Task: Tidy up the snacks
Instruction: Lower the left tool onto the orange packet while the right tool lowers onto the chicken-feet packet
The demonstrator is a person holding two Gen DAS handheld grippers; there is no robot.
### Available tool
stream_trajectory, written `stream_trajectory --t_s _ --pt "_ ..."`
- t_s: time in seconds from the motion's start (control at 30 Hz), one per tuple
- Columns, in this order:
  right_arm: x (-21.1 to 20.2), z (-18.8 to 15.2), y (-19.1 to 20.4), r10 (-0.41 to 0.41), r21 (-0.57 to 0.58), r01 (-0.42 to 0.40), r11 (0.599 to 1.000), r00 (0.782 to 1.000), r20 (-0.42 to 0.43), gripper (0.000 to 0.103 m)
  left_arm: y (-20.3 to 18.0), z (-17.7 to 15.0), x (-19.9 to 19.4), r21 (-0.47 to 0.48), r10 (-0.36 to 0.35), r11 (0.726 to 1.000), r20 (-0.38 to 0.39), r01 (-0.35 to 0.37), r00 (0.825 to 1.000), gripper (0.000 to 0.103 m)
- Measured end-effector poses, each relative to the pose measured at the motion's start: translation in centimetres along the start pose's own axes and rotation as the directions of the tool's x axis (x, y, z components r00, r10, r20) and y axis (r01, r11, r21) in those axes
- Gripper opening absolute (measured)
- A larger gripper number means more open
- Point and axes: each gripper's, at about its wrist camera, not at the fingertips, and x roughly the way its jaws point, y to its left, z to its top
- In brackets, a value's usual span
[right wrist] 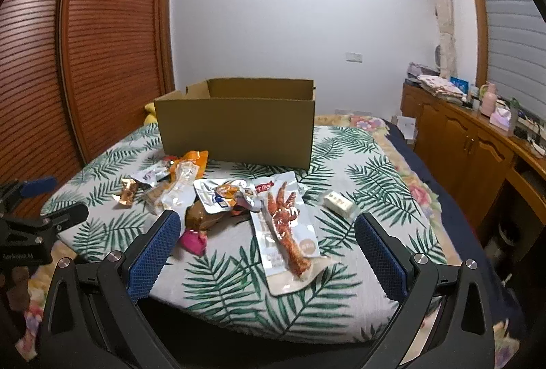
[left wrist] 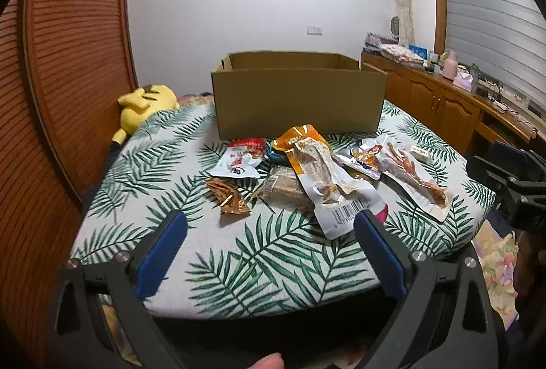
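Observation:
Several snack packets lie in a loose heap on a leaf-print cloth (left wrist: pixel 239 253). A long white and orange packet (left wrist: pixel 324 178) lies on top. A chicken-foot packet (right wrist: pixel 286 229) lies nearer the right side. A small brown wrapper (left wrist: pixel 228 196) and a small white block (right wrist: pixel 338 203) lie apart from the heap. An open cardboard box (left wrist: pixel 297 96) stands behind them, also in the right wrist view (right wrist: pixel 239 126). My left gripper (left wrist: pixel 269 220) is open and empty, just short of the heap. My right gripper (right wrist: pixel 268 222) is open and empty, in front of the chicken-foot packet.
A yellow plush toy (left wrist: pixel 143 104) lies at the back left beside a brown slatted wardrobe (left wrist: pixel 68 61). A wooden sideboard (right wrist: pixel 471 143) with clutter runs along the right. The cloth's front edge is close to both grippers.

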Motion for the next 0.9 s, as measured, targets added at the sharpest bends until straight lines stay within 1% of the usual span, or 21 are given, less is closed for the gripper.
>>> stream_trajectory --t_s 0.1,0.2,0.27,0.33,0.4,0.57,0.73,0.77,0.83,0.9 --pt "1.5 0.1 -0.6 0.028 -0.020 -0.029 0.999 0.999 -0.035 0.103 0.2 0.7 1.3 -0.002 -0.013 1.000 -0.024 0.013 1.000 0.099" --pt "3.0 0.2 -1.4 0.075 -0.026 -0.077 0.997 0.994 -0.079 0.101 0.3 1.3 2.6 0.001 -0.033 0.999 -0.047 0.033 0.998 0.099" --pt "4.0 0.3 -2.0 0.111 -0.021 -0.114 0.993 0.988 -0.111 0.100 0.3 1.8 3.4 0.001 -0.050 0.999 -0.067 0.050 0.996 0.099" --pt "5.2 0.3 -2.6 0.164 -0.011 -0.168 0.986 0.975 -0.149 0.097 0.2 2.1 4.4 0.004 -0.061 0.998 -0.090 0.062 0.994 0.099" --pt "6.3 0.4 -2.9 0.200 -0.008 -0.204 0.979 0.963 -0.179 0.092 0.0 2.4 5.5 0.008 -0.078 0.997 -0.122 0.080 0.989 0.099" --pt "8.9 0.4 -3.7 0.225 -0.023 -0.238 0.971 0.942 -0.248 0.087 -0.5 3.2 7.4 0.016 -0.106 0.994 -0.175 0.110 0.979 0.099" --pt "11.1 0.3 -4.0 0.241 -0.032 -0.264 0.964 0.919 -0.313 0.084 -0.7 4.1 9.0 0.020 -0.134 0.990 -0.218 0.142 0.967 0.098" --pt "11.4 0.2 -4.0 0.239 -0.036 -0.264 0.964 0.917 -0.320 0.083 -0.7 4.2 9.4 0.019 -0.138 0.989 -0.231 0.146 0.963 0.096" --pt "11.9 0.0 -3.9 0.231 -0.049 -0.262 0.964 0.914 -0.334 0.082 -0.6 4.6 10.1 0.004 -0.155 0.987 -0.248 0.161 0.956 0.095" --pt "12.2 -0.3 -3.6 0.206 -0.083 -0.250 0.965 0.914 -0.349 0.078 -0.5 4.9 10.7 -0.013 -0.175 0.984 -0.259 0.177 0.950 0.095"
